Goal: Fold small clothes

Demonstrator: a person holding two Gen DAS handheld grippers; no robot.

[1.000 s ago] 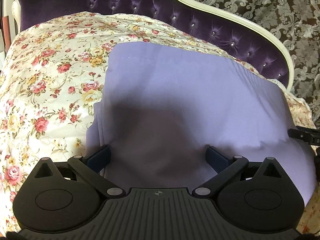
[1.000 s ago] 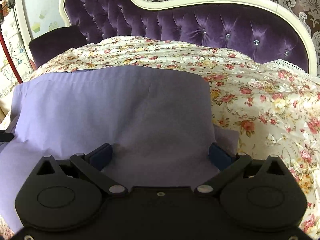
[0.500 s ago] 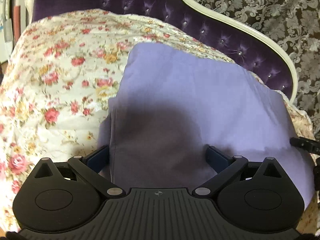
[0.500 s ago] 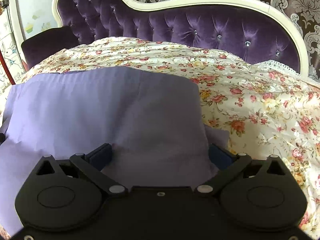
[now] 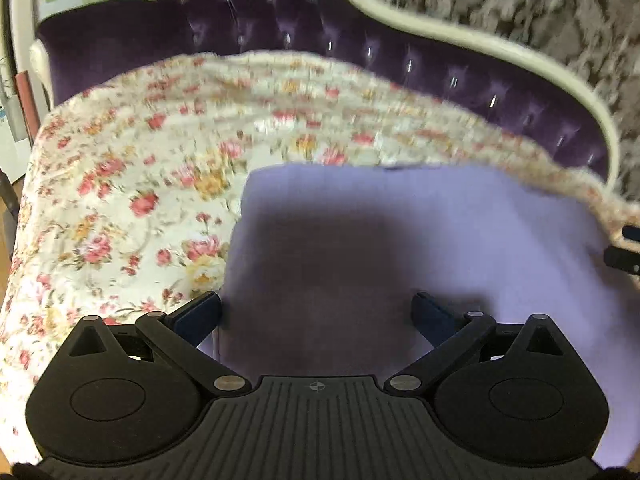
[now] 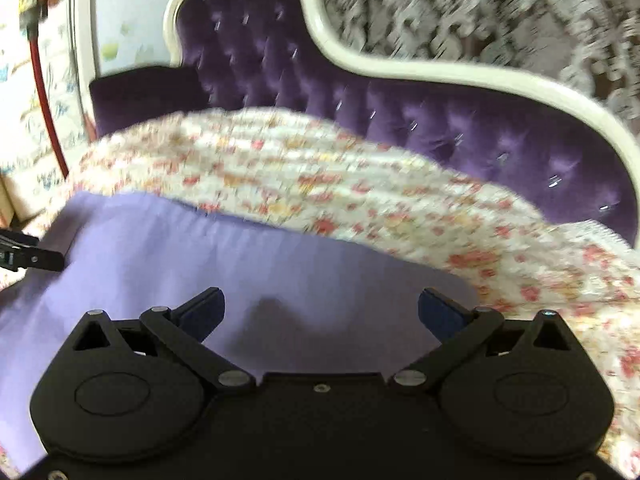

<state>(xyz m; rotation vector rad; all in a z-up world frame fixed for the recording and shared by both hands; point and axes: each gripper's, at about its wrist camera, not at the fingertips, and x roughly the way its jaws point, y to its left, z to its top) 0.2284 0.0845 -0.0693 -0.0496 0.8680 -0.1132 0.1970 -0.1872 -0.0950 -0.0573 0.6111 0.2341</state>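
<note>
A lilac garment point(image 5: 400, 232) lies spread flat on the floral bed cover point(image 5: 120, 200). My left gripper point(image 5: 318, 312) hangs open over the garment's left part, with its left finger near the cloth's left edge. In the right wrist view the same lilac garment point(image 6: 200, 256) fills the lower left, and my right gripper point(image 6: 322, 310) stands open above its right end. Nothing sits between either pair of fingers. Each gripper's tip shows at the other view's edge: the right gripper point(image 5: 624, 258) and the left gripper point(image 6: 28, 258). Both views are motion-blurred.
A tufted purple headboard point(image 6: 440, 120) with a cream frame curves behind the bed. Patterned wallpaper point(image 5: 520, 8) covers the wall beyond. A dark purple cushion point(image 5: 100, 36) sits at the far left. The floral cover point(image 6: 520, 260) spreads to the right of the garment.
Both grippers have pulled back and tilted up, so the garment sits lower in view and more headboard shows. Both stay open throughout.
</note>
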